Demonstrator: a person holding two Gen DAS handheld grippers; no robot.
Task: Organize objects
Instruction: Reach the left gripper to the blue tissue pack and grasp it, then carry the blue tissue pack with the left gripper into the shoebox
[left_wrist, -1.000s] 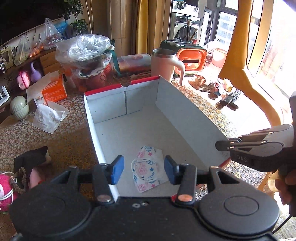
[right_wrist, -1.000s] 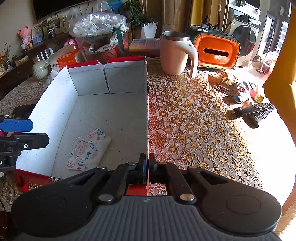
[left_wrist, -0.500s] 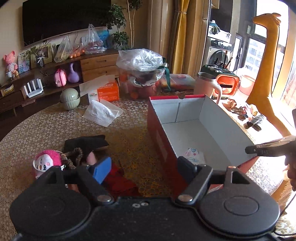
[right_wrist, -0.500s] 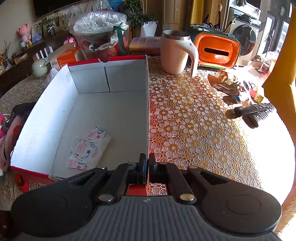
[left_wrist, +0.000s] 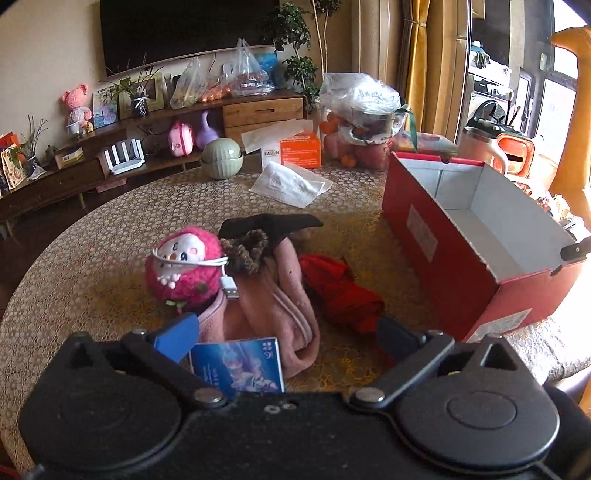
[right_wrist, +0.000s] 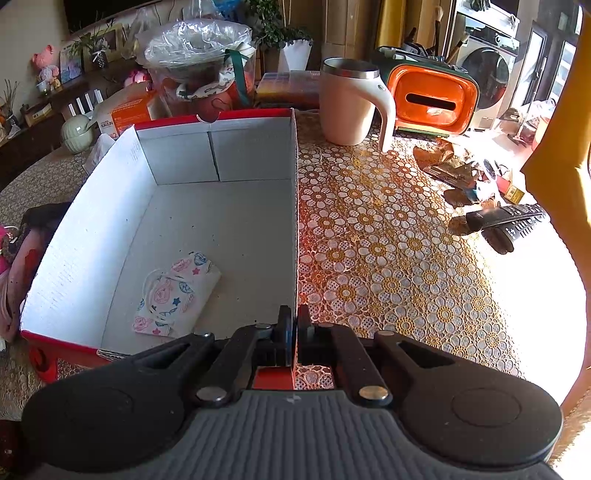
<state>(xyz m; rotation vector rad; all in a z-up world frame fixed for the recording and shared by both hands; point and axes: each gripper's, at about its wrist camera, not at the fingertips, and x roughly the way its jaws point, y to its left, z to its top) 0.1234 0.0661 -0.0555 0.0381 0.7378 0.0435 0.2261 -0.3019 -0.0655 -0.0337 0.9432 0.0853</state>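
Gaping wide, the left gripper (left_wrist: 286, 334) hangs over a heap of loose things on the lace-covered round table (left_wrist: 92, 229); its jaws have just been opening, and its blue-padded finger (left_wrist: 177, 336) and black finger (left_wrist: 397, 338) press on nothing. Directly between them lie a small glossy blue printed packet (left_wrist: 240, 365), whose writing is too small to read, and a rolled pink fleece cloth (left_wrist: 273, 306). Beside the cloth sits a fuzzy magenta plush ball with a white cartoon face (left_wrist: 183, 267), a white USB cable (left_wrist: 218, 269) looped around it, with a brown scrunchie (left_wrist: 245, 251) and a dark cloth piece (left_wrist: 269, 225) just behind. A crumpled red fabric item (left_wrist: 340, 290) lies to the right of the cloth, near the red cardboard box with a white inside (left_wrist: 443, 236).

The right gripper (right_wrist: 293, 332) is clenched on the near end of the box's right wall (right_wrist: 295, 206), one finger on each side of the cardboard. Inside the box, near its front left corner, a white face mask printed with pink and blue cartoon figures (right_wrist: 173, 293) lies flat on the floor.

Further back stands an orange tissue box (left_wrist: 299, 149) with a label that seems to read "KAILIN". A cream mug with a steel rim (right_wrist: 349, 105) stands beyond the box, and two black remote controls (right_wrist: 509, 221) lie well to its right.
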